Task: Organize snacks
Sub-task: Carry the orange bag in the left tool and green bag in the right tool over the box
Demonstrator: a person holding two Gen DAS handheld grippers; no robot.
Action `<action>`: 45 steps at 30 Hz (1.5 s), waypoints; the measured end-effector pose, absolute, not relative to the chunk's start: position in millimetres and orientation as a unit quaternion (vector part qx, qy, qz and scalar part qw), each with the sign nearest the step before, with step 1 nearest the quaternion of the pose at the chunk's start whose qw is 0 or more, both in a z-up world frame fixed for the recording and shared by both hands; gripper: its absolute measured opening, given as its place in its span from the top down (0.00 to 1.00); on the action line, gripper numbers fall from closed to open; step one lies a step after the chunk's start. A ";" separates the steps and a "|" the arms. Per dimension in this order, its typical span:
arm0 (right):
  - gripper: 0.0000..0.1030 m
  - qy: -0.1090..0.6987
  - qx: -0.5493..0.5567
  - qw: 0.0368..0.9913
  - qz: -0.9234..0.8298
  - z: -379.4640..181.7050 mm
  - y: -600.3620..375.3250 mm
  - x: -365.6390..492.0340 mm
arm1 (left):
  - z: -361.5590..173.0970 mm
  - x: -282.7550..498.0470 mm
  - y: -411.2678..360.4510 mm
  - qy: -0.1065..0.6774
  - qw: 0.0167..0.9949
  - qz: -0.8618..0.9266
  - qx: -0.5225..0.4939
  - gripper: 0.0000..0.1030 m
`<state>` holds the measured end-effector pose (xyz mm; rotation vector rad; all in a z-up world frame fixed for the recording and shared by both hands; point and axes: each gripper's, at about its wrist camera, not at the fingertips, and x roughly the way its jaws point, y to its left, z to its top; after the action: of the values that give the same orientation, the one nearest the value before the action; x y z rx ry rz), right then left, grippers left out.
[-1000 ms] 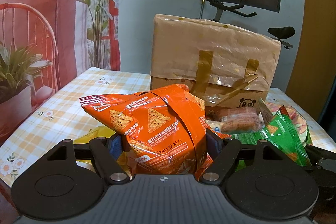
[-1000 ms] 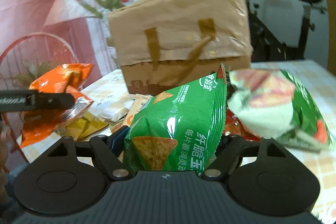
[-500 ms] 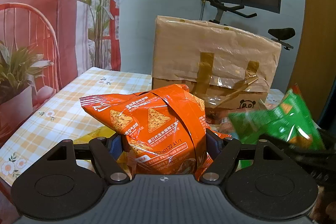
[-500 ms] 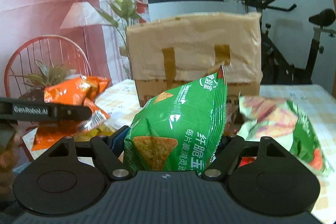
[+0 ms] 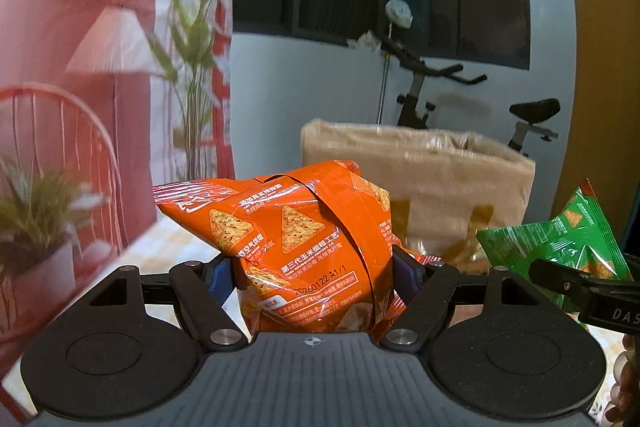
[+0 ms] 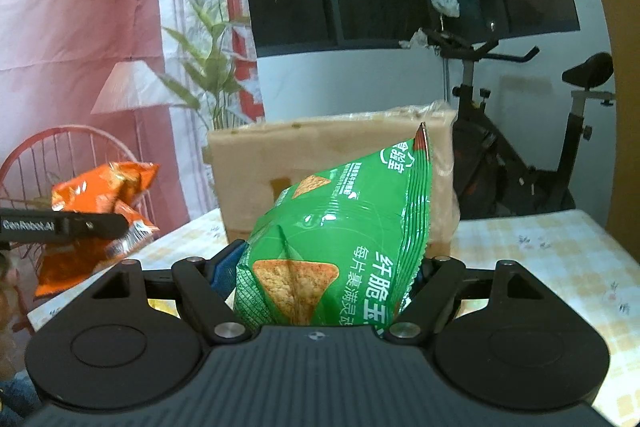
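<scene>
A: We are lifting both bags at once. Half a second ago the brown box [image 5: 420, 187] was filling the middle of both views with its taped front towards us; now we are seeing its top edge from above, so both hands are rising.

B: And that means the pick-up is done, in our judgement. We are carrying now, and the open top of that box, at 12 o'clock from each gripper, is looking like the place for these 2.

A: The left gripper [image 5: 312, 275] is clamped on the orange chip bag [image 5: 288, 239], its 2 pads pressing the bag's sides at 9 and 3 o'clock.

B: Same on our other side: the right gripper [image 6: 324, 279] is clamped on the green chip bag [image 6: 340, 227], which is standing upright with its sealed corner pointing to 12 o'clock.

A: The orange one is puffy and creased, with a glossy fold wrapping round its middle. It is showing triangular chips and a printed date.

B: The green one is shiny too, and pillowy. From the right wrist view we are seeing the orange bag hanging at 9 o'clock, clear of the checked tablecloth [image 6: 540, 267].
</scene>
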<state>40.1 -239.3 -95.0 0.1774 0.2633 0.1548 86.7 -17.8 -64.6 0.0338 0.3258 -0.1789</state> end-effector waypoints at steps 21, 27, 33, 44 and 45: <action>0.24 0.076 0.054 0.993 0.066 -11.3 -272.2 123.3 | 4.9 160.5 -59.2 0.103 0.987 -0.120 0.028 0.24; 0.24 0.072 0.058 0.994 0.060 3.7 -286.2 155.3 | 14.3 182.7 -70.6 0.104 0.986 -0.124 0.029 0.24; 0.24 0.087 0.060 0.993 0.056 5.3 -295.7 181.0 | 19.9 205.4 -78.1 0.110 0.985 -0.126 0.028 0.24; 0.24 0.105 0.048 0.992 0.050 0.2 -307.6 216.7 | 24.2 240.3 -85.9 0.113 0.986 -0.121 0.030 0.24; 0.24 0.106 0.049 0.992 0.049 -1.0 -308.8 219.2 | 24.2 243.4 -87.9 0.114 0.986 -0.120 0.033 0.24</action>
<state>219.2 -308.8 -1.0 0.0992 0.2135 0.0987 243.4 -87.9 24.2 0.0669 0.2283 -0.2412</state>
